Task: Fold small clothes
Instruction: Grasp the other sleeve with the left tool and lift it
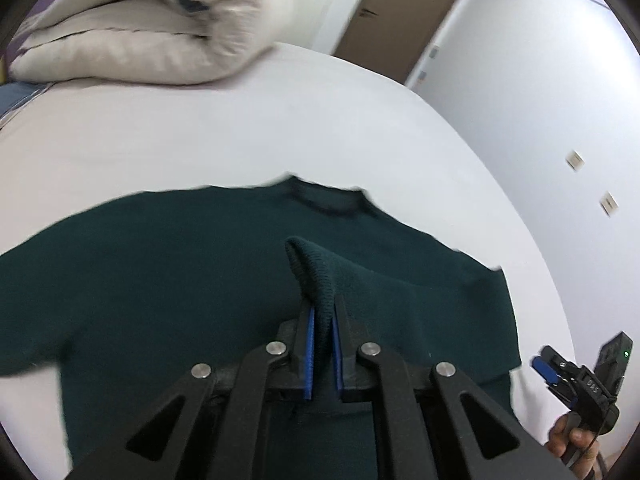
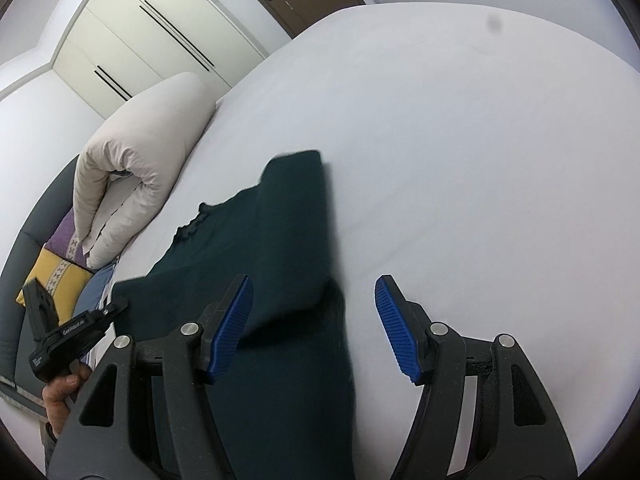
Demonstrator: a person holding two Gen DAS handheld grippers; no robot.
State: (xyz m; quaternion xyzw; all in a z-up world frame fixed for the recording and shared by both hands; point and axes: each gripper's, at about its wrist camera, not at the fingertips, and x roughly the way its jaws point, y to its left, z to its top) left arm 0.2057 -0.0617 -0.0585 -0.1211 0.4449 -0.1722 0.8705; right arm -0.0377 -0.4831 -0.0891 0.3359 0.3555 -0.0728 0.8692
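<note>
White bed sheet (image 2: pixel 460 140) carried the dark green knit sweater (image 1: pixel 160 280), spread near its front edge with the collar toward the far edge. Left gripper (image 1: pixel 322 320) pinched a ribbed fold; right gripper (image 2: pixel 312 328) hung spread above one side. I think the fold should travel flat and slowly, because knit stretches.

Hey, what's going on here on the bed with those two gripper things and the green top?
A person is folding a dark green sweater spread on a white bed, with a hand-held gripper in each hand. The left gripper is shut on a pinch of the sweater's knit edge, lifted above the rest of the garment. The right gripper is open and holds nothing, over the sweater's right side. A folded beige duvet lies at the head of the bed.
</note>
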